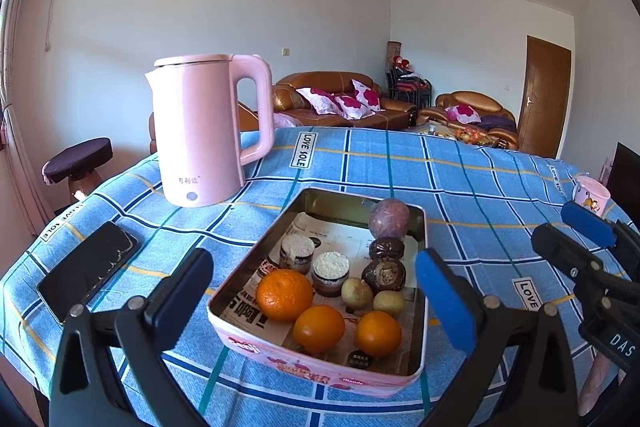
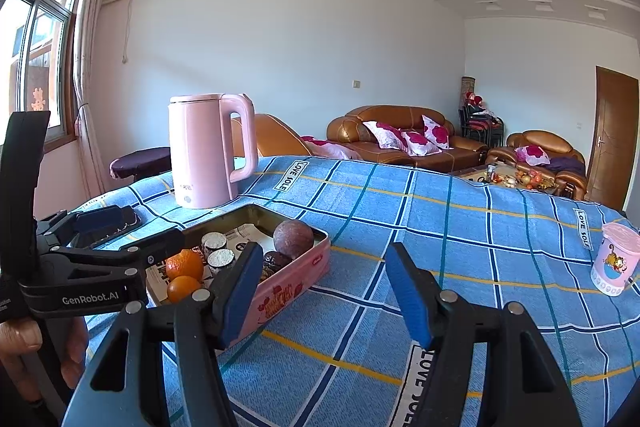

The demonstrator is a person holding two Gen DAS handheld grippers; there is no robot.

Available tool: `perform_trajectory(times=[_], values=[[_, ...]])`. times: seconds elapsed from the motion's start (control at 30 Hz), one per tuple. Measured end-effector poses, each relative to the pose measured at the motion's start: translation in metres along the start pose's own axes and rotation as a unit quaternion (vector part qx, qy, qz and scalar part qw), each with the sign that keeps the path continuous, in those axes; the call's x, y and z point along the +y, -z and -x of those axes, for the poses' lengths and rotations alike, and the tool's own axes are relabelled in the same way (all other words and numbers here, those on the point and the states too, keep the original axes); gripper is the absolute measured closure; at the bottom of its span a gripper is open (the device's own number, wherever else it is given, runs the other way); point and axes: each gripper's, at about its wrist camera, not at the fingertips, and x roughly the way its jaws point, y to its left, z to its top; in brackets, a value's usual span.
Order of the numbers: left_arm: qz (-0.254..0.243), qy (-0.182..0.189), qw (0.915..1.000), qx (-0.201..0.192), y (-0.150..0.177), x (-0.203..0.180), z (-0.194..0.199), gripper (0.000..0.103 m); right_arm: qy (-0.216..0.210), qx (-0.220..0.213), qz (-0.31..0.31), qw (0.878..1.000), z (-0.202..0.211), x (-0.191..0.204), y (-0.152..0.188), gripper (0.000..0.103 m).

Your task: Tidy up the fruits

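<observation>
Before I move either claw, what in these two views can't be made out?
- Tin, right wrist view: its near-left contents are hidden by the left claw and a right claw finger.
- Small dark fruits, left wrist view: too small to identify.
- Phone: its near end sits behind the left claw's finger.
- Pink cup: partly covered by the right claw.

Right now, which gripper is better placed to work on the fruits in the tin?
Probably the left gripper: open, empty, its fingers flank the tin of oranges. The right gripper faces bare cloth beside it.
</observation>
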Motion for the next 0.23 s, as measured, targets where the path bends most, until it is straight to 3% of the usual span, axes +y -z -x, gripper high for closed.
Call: perform_trajectory(times=[0.23], values=[[-0.014, 0.006, 0.9999, 0.000, 0.002, -0.007, 0.000, 0.000, 0.009, 0.006, -0.007, 1.000, 0.001, -0.012, 0.003, 0.038]])
